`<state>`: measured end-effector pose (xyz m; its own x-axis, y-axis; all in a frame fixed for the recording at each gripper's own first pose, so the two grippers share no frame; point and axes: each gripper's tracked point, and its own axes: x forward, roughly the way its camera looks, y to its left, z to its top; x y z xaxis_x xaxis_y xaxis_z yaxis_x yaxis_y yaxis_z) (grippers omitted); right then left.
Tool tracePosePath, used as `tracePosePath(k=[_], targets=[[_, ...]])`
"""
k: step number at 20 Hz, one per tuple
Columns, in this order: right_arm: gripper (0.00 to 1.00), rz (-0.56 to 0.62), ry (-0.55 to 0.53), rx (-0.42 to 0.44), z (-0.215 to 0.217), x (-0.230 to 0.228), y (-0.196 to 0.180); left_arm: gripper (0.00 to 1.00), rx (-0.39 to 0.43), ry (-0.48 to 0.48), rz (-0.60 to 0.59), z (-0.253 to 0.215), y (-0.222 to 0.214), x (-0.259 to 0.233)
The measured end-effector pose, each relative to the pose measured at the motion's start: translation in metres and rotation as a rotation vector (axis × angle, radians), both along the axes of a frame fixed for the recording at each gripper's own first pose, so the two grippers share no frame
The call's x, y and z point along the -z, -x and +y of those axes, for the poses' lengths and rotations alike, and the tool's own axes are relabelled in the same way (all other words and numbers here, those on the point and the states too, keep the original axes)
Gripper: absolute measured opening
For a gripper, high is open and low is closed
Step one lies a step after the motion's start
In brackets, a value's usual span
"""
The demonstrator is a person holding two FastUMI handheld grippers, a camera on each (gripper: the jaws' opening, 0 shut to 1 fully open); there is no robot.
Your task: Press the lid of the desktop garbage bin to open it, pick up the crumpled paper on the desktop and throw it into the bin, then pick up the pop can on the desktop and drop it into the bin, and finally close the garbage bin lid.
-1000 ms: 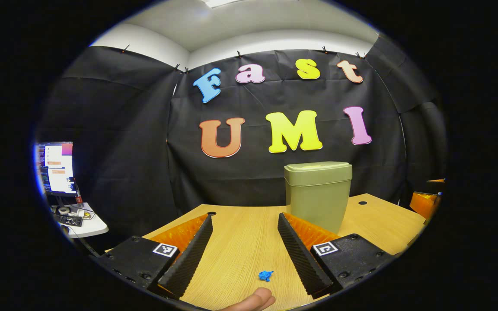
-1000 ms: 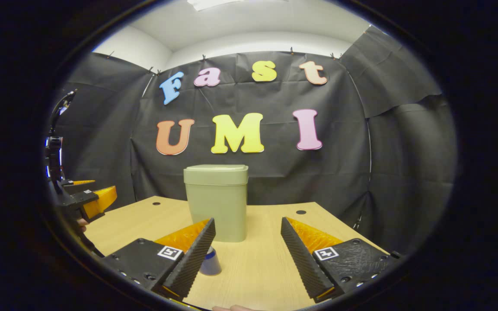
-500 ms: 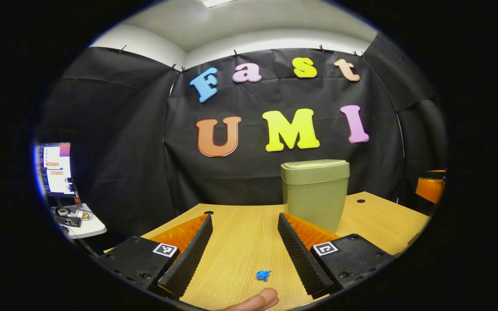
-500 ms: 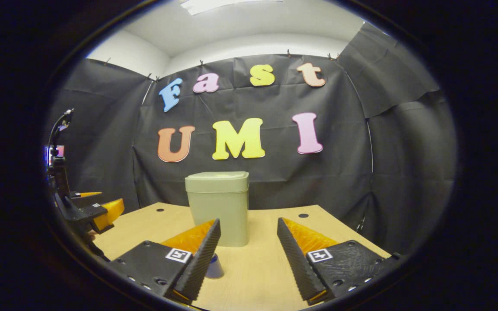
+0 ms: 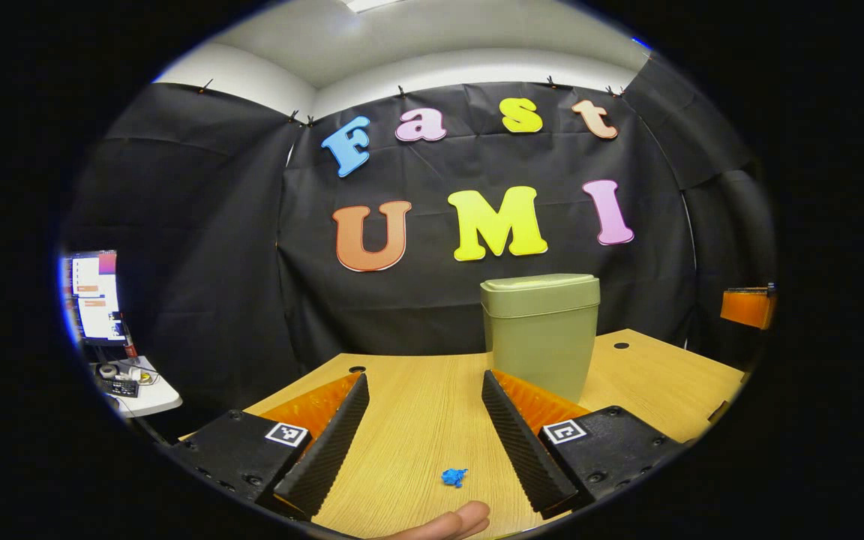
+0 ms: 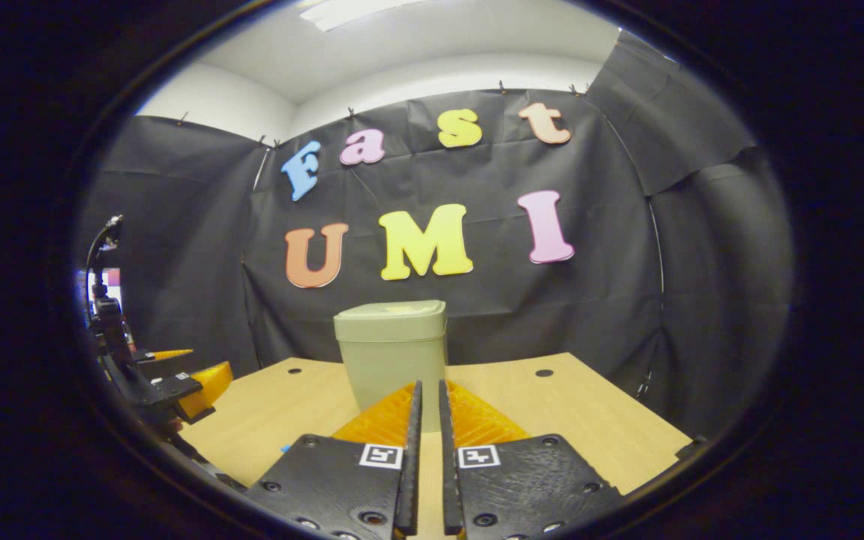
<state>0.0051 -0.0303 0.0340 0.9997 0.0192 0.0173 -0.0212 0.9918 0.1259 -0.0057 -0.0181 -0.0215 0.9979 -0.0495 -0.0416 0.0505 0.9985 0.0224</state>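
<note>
The olive-green bin (image 5: 541, 334) stands on the wooden desk with its lid (image 5: 541, 289) closed. A small blue crumpled paper (image 5: 454, 477) lies on the desk close in front of my left gripper (image 5: 424, 377), which is open and holds nothing. A person's fingertip (image 5: 451, 521) shows just below the paper. In the right gripper view the bin (image 6: 392, 352) stands straight ahead, beyond my right gripper (image 6: 430, 385), which is shut with nothing between its fingers. The left gripper (image 6: 181, 381) hangs at the far left of that view. My right gripper's fingers hide the pop can.
The wooden desk (image 5: 649, 382) has small round holes near its back corners. A monitor (image 5: 94, 296) and a small white side table (image 5: 136, 382) with clutter stand off to the left. The right gripper (image 5: 748, 307) shows at the far right edge.
My right gripper has gone from open to shut and has risen a little, and the can has dropped out of sight behind its fingers. The left gripper has barely shifted and stays open.
</note>
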Motion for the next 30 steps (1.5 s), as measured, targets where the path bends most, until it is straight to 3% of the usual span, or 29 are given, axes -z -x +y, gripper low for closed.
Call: tracePosePath(k=[2, 11, 18, 22, 30], targets=[[0.01, 0.018, 0.014, -0.011, 0.008, -0.005, -0.008, 0.98, -0.021, 0.014, 0.020, 0.008, -0.003, 0.004], [0.01, 0.035, 0.069, -0.025, 0.039, -0.052, -0.054, 0.98, -0.013, 0.046, 0.021, 0.017, -0.005, -0.001], [0.00, 0.094, 0.077, -0.018, 0.059, -0.082, -0.130, 0.98, 0.007, 0.052, 0.018, 0.021, -0.009, -0.002], [0.00, 0.072, 0.082, -0.014, 0.065, -0.102, -0.180, 0.98, -0.007, 0.078, 0.045, 0.032, -0.015, 0.003], [0.01, 0.199, 0.048, 0.000, 0.084, -0.072, -0.258, 0.98, 0.003, 0.095, 0.036, 0.040, -0.020, 0.001]])
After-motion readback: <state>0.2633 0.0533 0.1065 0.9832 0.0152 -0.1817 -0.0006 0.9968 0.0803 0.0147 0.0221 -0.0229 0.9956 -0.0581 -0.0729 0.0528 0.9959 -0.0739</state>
